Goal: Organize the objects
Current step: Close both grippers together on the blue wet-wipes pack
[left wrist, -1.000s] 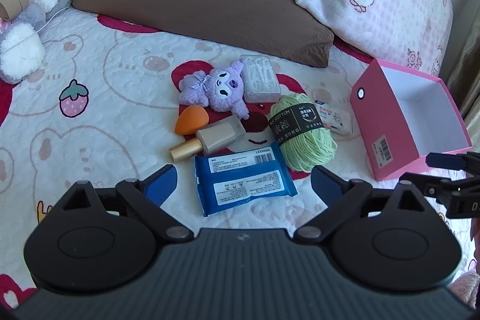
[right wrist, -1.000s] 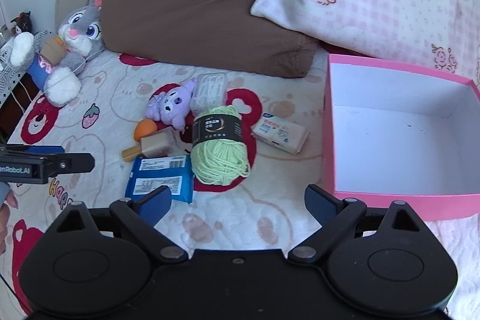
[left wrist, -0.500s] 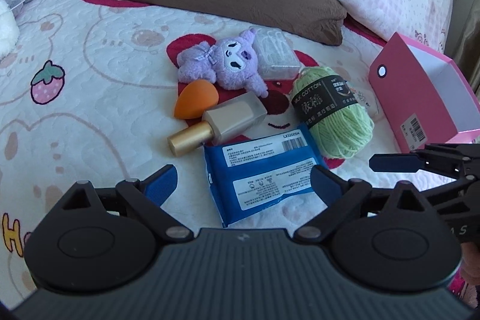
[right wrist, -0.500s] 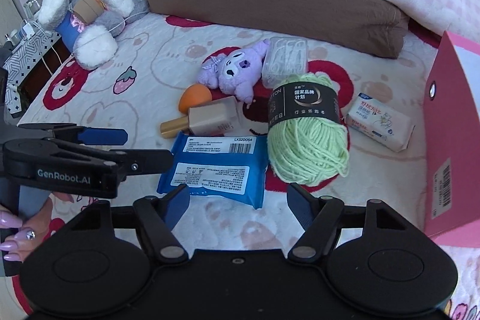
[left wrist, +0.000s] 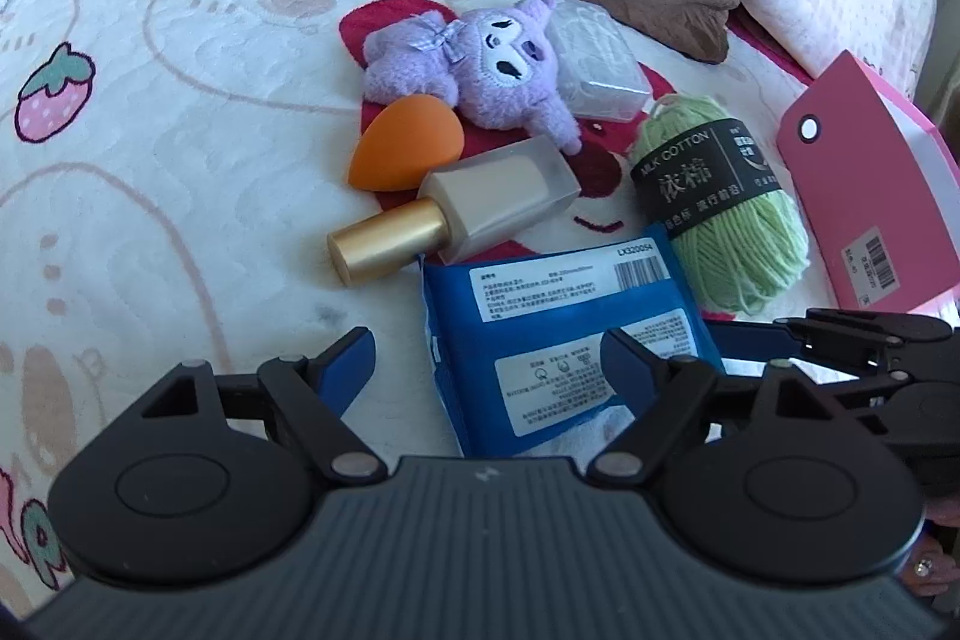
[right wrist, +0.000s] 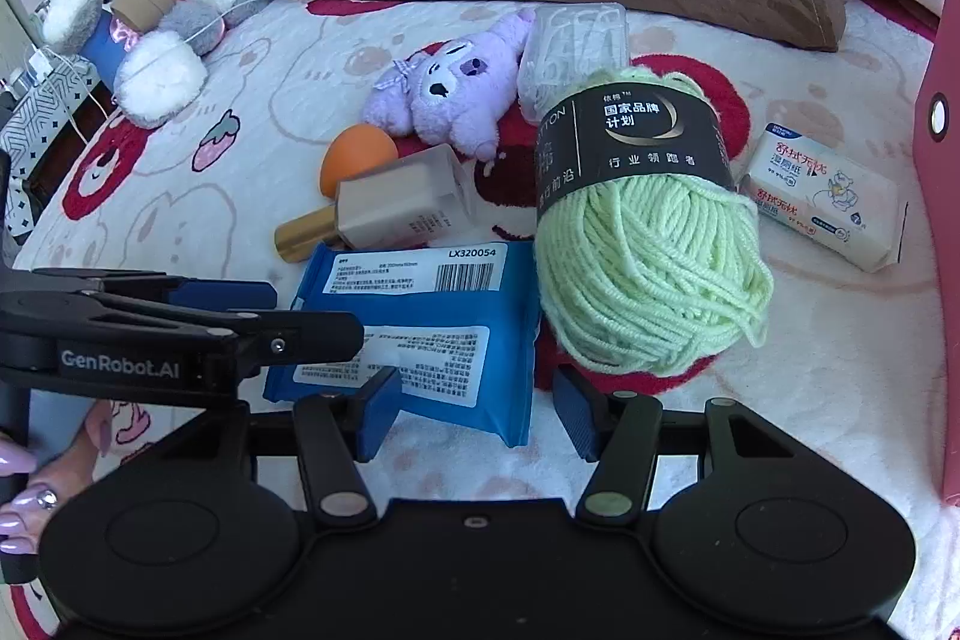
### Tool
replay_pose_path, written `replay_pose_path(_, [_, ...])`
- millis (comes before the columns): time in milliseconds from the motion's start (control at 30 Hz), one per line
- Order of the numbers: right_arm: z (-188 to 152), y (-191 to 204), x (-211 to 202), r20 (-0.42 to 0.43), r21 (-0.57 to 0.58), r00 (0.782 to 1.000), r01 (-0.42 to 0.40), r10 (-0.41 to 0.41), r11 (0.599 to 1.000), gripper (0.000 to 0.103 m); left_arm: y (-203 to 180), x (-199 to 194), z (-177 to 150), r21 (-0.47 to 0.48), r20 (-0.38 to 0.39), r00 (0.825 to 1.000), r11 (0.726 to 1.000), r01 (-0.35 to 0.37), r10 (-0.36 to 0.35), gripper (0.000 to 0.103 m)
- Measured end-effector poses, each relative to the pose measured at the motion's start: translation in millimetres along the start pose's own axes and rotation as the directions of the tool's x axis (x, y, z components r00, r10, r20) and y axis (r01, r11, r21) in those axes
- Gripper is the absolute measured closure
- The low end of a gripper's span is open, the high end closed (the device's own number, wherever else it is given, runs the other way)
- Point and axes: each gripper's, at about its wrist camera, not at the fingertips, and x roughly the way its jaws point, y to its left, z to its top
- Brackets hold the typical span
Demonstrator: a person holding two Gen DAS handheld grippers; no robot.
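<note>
Both claws closing, nothing clamped: blue packet (left wrist: 558, 334) straddled by left claw (left wrist: 486, 358); right claw (right wrist: 474, 412) spans its corner (equally near).

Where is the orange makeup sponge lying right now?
In both wrist views the orange makeup sponge lies on the bedspread left of centre, just below the purple plush and against the foundation bottle.
</note>
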Motion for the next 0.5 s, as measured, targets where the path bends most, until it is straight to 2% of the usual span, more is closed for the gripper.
replay_pose_path(100, [0, -5, 5, 0.009, 0.038, 1.000, -0.027, 0.026, 0.999, 0.042, 2, 8, 2, -0.045, -0.006, 1.000, 0.999, -0.004, 0.004, 0.030])
replay_pose_path(167, [1, -8, 9, 0.012, 0.059, 0.999, -0.039, 0.039, 0.997, 0.044, 0, 9, 3, -0.053, 0.005, 1.000, 0.999, -0.009, 0.010, 0.038])
replay_pose_path(233, [0, -8, 8, 0.014, 0.061, 0.998, -0.057, 0.057, 0.997, 0.052, -1, 10, 2, -0.096, 0.006, 1.000, 0.995, 0.018, -0.017, 0.051])
replay_pose_path(267, [-1, -8, 8, 0.016, 0.060, 0.997, -0.072, 0.071, 0.996, 0.058, -1, 9, 1, -0.128, 0.008, 1.000, 0.991, 0.028, -0.027, 0.052])
replay_pose_path(333, [-4, -6, 5, 0.020, 0.050, 0.997, -0.071, 0.070, 0.996, 0.061, -3, 8, -4, -0.165, 0.010, 0.999, 0.986, 0.032, -0.030, 0.054])
replay_pose_path(500, [-14, 3, -8, 0.007, -0.002, 0.998, -0.055, 0.055, 0.998, 0.063, -10, -2, -14, -0.173, -0.003, 0.999, 0.984, 0.052, -0.053, 0.055])
